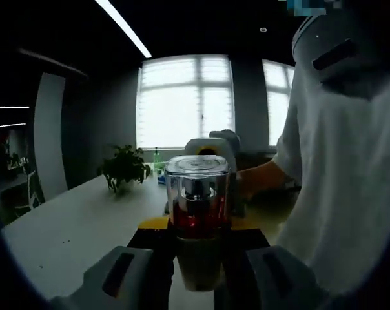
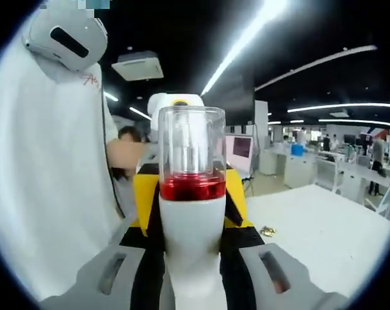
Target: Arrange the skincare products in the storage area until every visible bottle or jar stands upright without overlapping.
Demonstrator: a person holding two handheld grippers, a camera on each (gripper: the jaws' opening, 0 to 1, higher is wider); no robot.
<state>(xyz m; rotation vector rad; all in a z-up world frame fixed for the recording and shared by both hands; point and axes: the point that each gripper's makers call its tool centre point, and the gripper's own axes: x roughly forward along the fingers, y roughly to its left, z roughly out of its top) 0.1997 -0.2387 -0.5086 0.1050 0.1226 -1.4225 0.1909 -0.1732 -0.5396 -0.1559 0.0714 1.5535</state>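
left gripper (image 1: 198,274): clenched on bottle (image 1: 197,213), cap pointing away, long axis along the jaws
right gripper (image 2: 194,284): clamps the same bottle's white body, clear cap far
bottle place: up in the air above white table (image 2: 324,239), between both grippers
next: tip base down onto table

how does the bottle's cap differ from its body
In the right gripper view the cap is clear, a straight cylinder with a red band at its base; the body is opaque white and narrows toward the middle. The cap stands free above the jaws; the body sits between them. Both belong to one bottle.
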